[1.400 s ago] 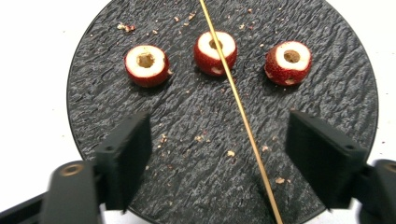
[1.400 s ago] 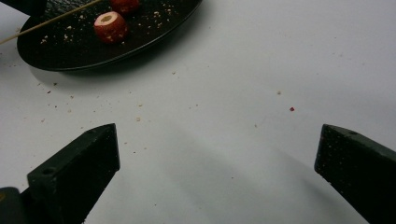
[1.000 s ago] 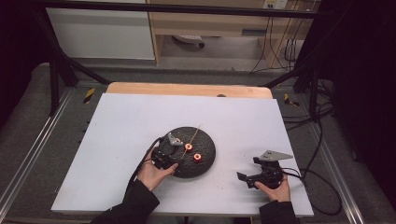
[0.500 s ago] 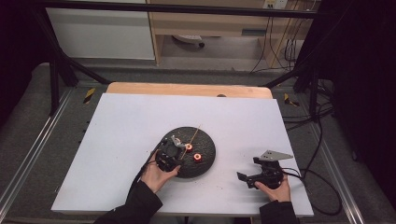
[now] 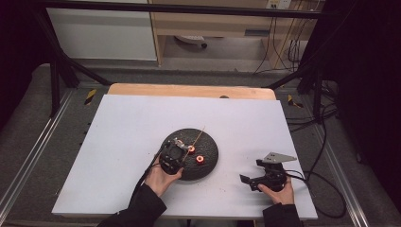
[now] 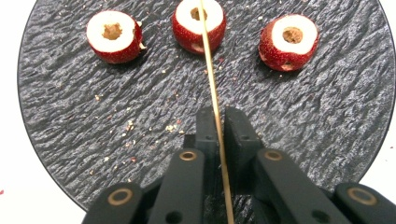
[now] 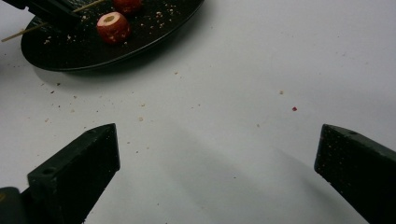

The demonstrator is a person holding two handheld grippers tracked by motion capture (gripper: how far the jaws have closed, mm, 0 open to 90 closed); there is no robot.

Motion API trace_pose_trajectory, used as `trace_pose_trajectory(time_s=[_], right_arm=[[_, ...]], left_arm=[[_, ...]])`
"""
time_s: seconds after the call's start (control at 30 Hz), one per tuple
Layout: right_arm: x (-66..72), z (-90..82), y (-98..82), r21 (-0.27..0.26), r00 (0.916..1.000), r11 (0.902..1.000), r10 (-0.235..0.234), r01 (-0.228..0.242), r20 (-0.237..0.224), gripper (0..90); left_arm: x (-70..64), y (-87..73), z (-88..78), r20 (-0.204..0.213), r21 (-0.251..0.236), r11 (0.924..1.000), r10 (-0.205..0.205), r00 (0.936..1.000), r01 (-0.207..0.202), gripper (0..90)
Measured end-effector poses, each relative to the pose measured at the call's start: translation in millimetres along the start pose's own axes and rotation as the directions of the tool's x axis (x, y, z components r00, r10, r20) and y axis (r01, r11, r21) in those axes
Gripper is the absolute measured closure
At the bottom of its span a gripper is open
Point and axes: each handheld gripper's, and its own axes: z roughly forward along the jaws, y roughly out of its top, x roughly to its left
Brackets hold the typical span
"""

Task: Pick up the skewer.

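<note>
Closing over the last moment, the left hand-held gripper now clamps a wooden skewer above the dark plate. Three cored red fruits lie just beyond its tips. Well apart on the counter, the right hand-held gripper has its jaws wide apart, holding nothing.

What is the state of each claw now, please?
Left claw: just closed, holding the thin wooden skewer.
Right claw: open, holding nothing, over the white table.

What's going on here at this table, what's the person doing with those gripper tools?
A person is working over a round black plate that holds three cored red fruit pieces. The left gripper has just closed on a thin wooden skewer, which runs out across the middle piece. The right gripper rests open above the white table, beside the plate, holding nothing.
</note>
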Motion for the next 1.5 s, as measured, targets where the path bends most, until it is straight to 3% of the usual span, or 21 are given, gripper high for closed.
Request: trace_pose_trajectory(time_s=[0.47, 0.73, 1.0, 1.17, 1.37, 1.5], right_arm=[[0.1, 0.4, -0.1, -0.001, 1.0, 1.0, 0.001, -0.001, 0.001, 0.9], [0.7, 0.6, -0.5, 0.006, 1.0, 1.0, 0.004, -0.004, 0.004, 0.9], [0.5, 1.1, -0.8, 0.011, 0.9999, 0.9999, -0.002, 0.002, 0.011, 0.9], [0.7, 1.2, -0.8, 0.014, 0.9999, 0.9999, 0.001, -0.001, 0.013, 0.9], [0.7, 1.8, -1.1, 0.019, 0.9998, 0.9998, -0.002, 0.002, 0.017, 0.9], [0.7, 1.8, -1.1, 0.022, 0.9998, 0.9998, -0.001, 0.0, 0.021, 0.9]], left_arm=[[5.0, -2.8, -1.2, 0.004, -0.025, 0.9993, -0.028, 0.9996, 0.028, 87.7], [12.3, -10.4, -15.0, 0.023, -0.099, 0.9949, -0.017, 0.9996, 0.019, 87.8], [23.8, -23.4, -28.0, 0.052, -0.171, 0.9853, -0.002, 0.9986, 0.01, 87.8], [35.0, -38.2, -36.7, 0.083, -0.235, 0.9718, 0.002, 0.9965, 0.017, 87.9], [42.6, -50.1, -43.2, 0.091, -0.268, 0.9634, 0.008, 0.9958, 0.017, 87.8], [48.5, -61.9, -47.5, 0.116, -0.306, 0.9521, 0.024, 0.993, 0.013, 87.8]])
